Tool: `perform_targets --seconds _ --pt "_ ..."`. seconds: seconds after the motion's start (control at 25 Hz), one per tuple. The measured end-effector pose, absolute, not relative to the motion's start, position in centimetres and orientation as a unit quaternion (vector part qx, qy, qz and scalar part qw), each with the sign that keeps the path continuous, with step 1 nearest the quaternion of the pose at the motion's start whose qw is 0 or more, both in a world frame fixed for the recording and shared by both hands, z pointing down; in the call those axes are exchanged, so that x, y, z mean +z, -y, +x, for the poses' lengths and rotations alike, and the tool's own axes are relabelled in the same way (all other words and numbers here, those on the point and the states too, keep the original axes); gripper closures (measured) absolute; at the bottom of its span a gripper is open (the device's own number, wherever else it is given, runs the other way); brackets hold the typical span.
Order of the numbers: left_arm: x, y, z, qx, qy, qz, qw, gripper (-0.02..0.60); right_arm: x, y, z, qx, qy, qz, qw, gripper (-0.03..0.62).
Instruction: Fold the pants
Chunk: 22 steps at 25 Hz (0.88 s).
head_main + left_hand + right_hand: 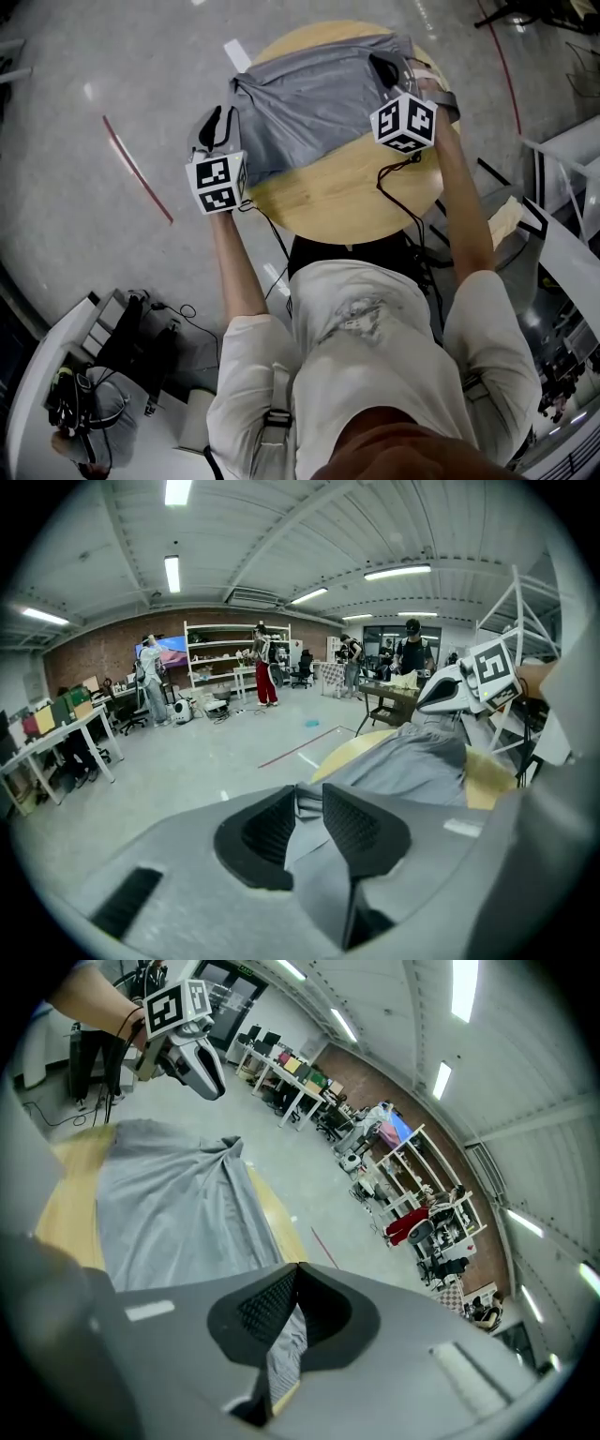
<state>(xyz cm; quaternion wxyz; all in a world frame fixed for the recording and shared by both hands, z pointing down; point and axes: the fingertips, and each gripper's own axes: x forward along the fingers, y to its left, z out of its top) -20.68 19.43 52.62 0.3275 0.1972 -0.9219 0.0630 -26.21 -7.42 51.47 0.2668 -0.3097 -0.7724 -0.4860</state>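
While you hold the grey pants (309,103) by opposite ends over the round wooden table (347,202), the fold appears barely begun. Your left gripper (307,808) pinches a pleat of cloth between narrowly parted jaws; your right gripper (292,1288) is clamped tight on the other end. Next, carry both ends across together, keeping the cloth taut. No container is involved.

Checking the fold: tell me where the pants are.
Head view: the pants lie on the far half of the round table, between the left gripper and the right gripper, both clamped on them.
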Motion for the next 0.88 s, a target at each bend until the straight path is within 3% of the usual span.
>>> perform_targets --seconds 0.88 --pt "42.7 -17.5 -11.6 0.069 0.946 0.22 0.226 0.577 41.9 0.8 -13.7 -0.346 0.867 -0.294 0.208 0.585"
